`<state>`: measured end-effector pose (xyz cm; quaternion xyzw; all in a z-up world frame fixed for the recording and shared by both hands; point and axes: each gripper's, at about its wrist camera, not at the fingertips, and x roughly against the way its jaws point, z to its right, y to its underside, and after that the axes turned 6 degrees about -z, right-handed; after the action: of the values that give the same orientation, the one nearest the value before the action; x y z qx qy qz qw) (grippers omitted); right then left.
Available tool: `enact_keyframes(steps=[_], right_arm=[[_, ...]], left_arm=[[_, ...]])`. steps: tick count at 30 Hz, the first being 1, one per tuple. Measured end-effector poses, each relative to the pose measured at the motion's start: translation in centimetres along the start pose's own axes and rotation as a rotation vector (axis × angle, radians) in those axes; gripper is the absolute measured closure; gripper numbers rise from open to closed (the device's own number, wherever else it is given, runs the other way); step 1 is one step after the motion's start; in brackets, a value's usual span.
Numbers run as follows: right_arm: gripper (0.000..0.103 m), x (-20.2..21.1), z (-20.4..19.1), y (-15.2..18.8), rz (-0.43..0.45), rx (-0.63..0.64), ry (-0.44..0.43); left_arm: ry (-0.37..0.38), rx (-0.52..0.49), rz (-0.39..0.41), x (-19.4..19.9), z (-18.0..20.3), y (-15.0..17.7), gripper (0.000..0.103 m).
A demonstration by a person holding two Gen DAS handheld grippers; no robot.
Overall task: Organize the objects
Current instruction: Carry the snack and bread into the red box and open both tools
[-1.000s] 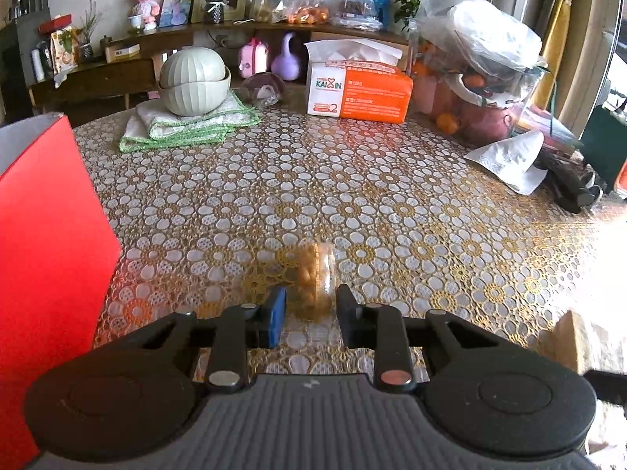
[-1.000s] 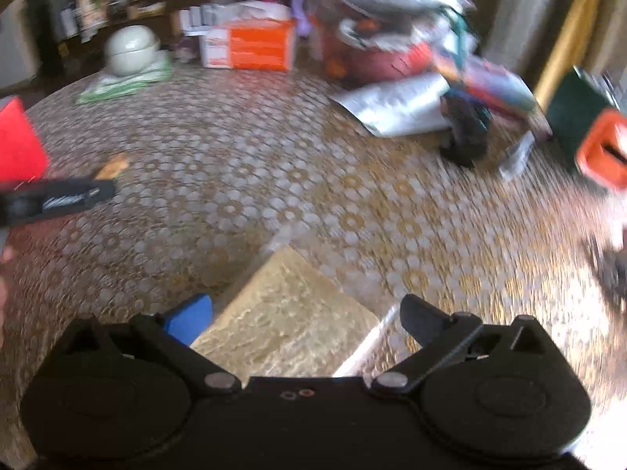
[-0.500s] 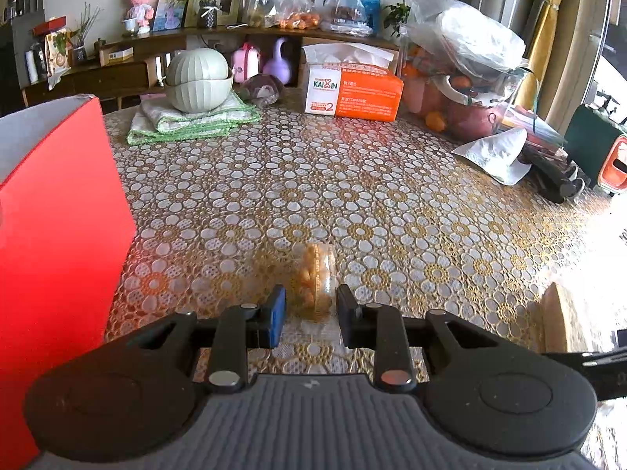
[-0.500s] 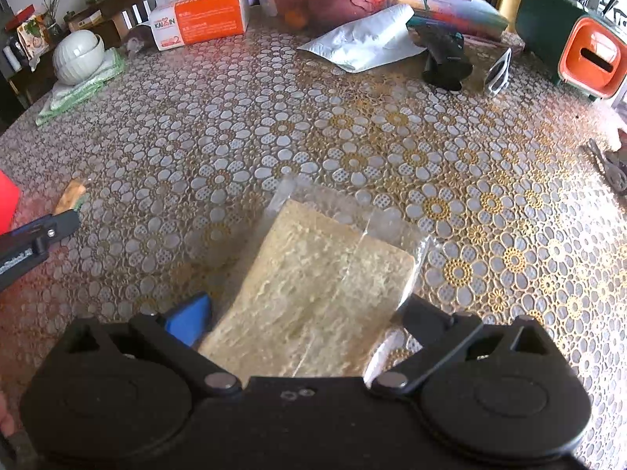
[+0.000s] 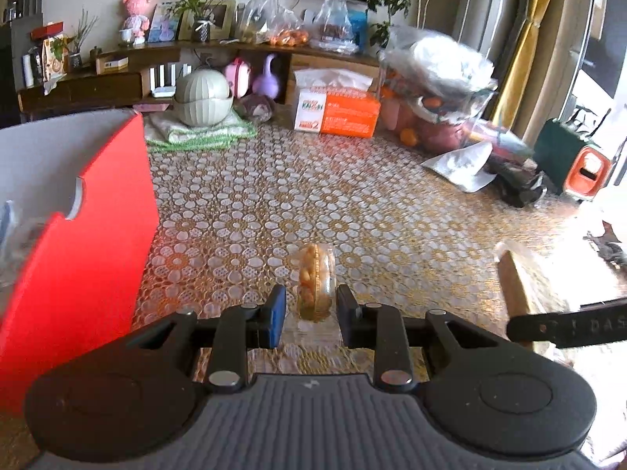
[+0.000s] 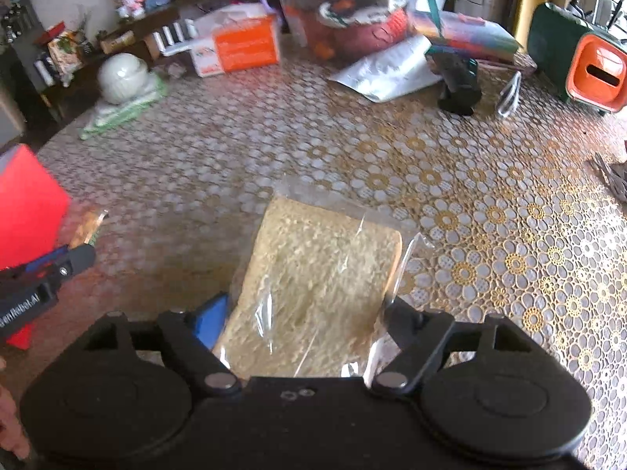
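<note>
Left wrist view: left gripper (image 5: 307,307) pinches a clear snack packet (image 5: 315,280), just right of red box (image 5: 78,227). Right gripper (image 6: 309,313) clamps bagged bread slice (image 6: 317,286), further right of that box.

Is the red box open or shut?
Open. The left view looks over the red box rim onto its pale inside wall, with no lid on top.

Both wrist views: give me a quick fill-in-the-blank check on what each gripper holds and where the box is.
1. The left gripper holds a clear packet of ____ snacks.
2. The right gripper holds a wrapped slice of ____.
3. The open box on the left is ____ outside.

Missing words: orange; bread; red
</note>
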<state>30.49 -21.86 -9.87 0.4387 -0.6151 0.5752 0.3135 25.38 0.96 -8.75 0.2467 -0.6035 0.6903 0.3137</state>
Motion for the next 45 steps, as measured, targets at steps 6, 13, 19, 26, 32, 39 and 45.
enact_keyframes(steps=[6, 13, 19, 26, 32, 39, 45], right_arm=[[0.022, 3.7, -2.3, 0.7, 0.025, 0.073, -0.05], [0.022, 7.4, -6.2, 1.1, 0.068, 0.164, -0.078], [0.022, 9.6, -11.1, 1.3, 0.109, 0.259, -0.109], [0.022, 10.6, -17.8, 1.1, 0.131, 0.377, -0.164], [0.022, 10.2, -23.0, 0.5, 0.128, 0.446, -0.205], [0.022, 8.8, -28.5, -0.3, 0.121, 0.525, -0.211], [0.022, 6.5, -32.5, -1.3, 0.118, 0.582, -0.184]], left_arm=[[0.013, -0.003, 0.04, 4.5, -0.2, 0.5, 0.076], [0.002, 0.0, 0.086, 9.7, -1.4, 0.8, 0.076], [-0.023, 0.009, 0.114, 13.3, -3.9, 0.9, 0.076], [-0.081, 0.014, 0.154, 16.8, -8.1, 0.8, 0.076], [-0.135, 0.022, 0.177, 18.8, -12.2, 0.7, 0.076], [-0.199, 0.05, 0.181, 19.5, -17.7, -0.2, 0.076], [-0.241, 0.08, 0.164, 17.8, -22.3, -1.4, 0.076]])
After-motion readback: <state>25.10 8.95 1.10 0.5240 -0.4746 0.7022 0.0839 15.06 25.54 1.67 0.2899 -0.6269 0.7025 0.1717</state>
